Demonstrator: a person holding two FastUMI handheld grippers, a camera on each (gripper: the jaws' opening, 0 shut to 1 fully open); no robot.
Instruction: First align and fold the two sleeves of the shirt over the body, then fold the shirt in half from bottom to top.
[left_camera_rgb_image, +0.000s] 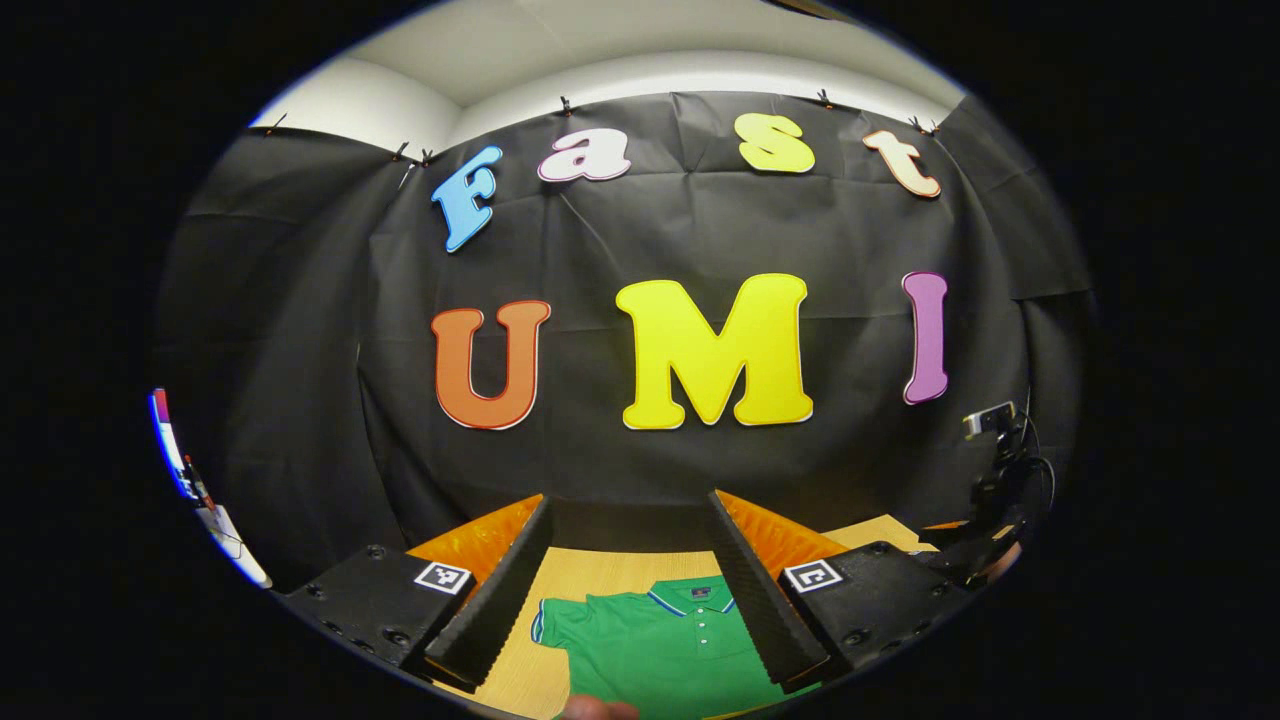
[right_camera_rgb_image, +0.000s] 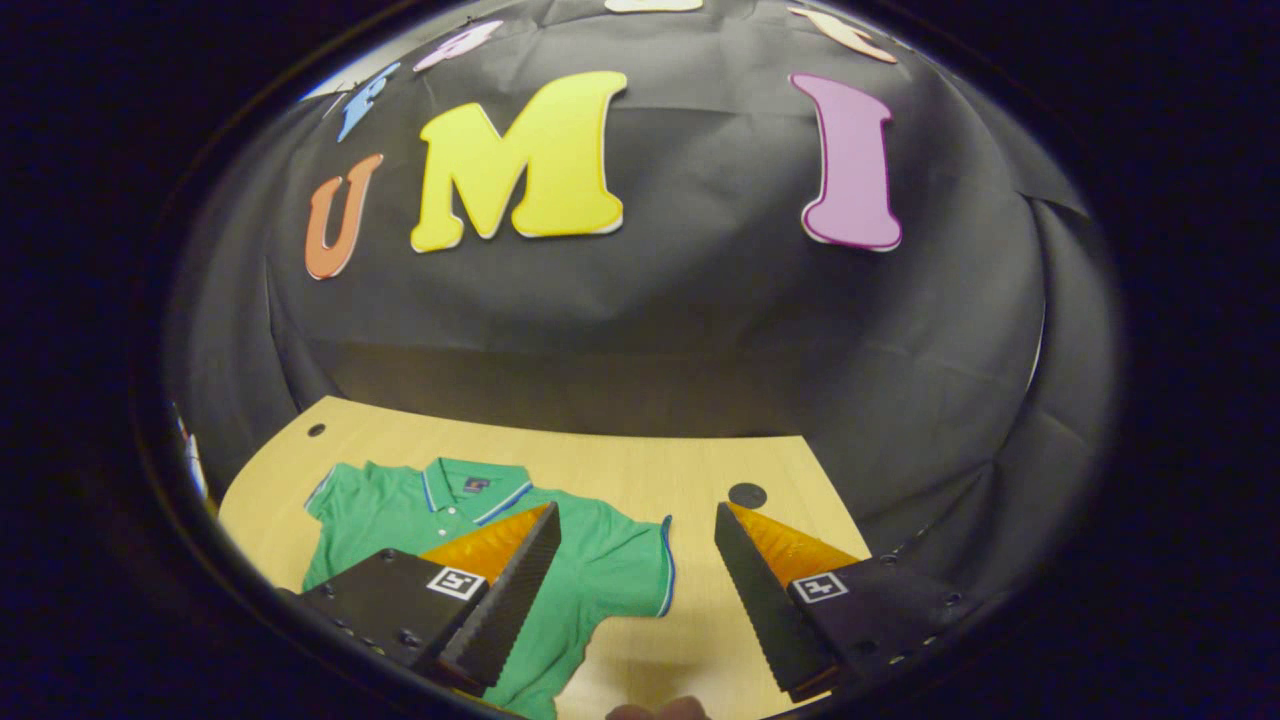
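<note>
**Both grippers hovering above an unfolded shirt, sleeves yet to be folded**

The green polo shirt (right_camera_rgb_image: 560, 570) is lying flat on the wooden table (right_camera_rgb_image: 620, 460), collar toward the booth's back wall and both short sleeves spread out to the sides. Nothing on it is looking folded, so by this judgement the task is sitting at its very first step: the sleeve fold.

The left gripper (left_camera_rgb_image: 632, 590) is hanging above the table with its fingers spread wide and nothing between them; the shirt's collar and one sleeve (left_camera_rgb_image: 555, 625) are showing in the gap, well below. The right gripper (right_camera_rgb_image: 635, 590) is likewise standing open and empty, raised over the table, with the other sleeve (right_camera_rgb_image: 640, 565) lying between its fingers in the picture but not touched by either.

The next move is probably calling for each gripper to descend toward its own sleeve, pinch the thin fabric near the cuff edge without dragging the body, and carry it inward across the chest. Keeping the two sleeves matched will be the delicate part, since loose cloth tends to bunch under a closing grip.
</note>
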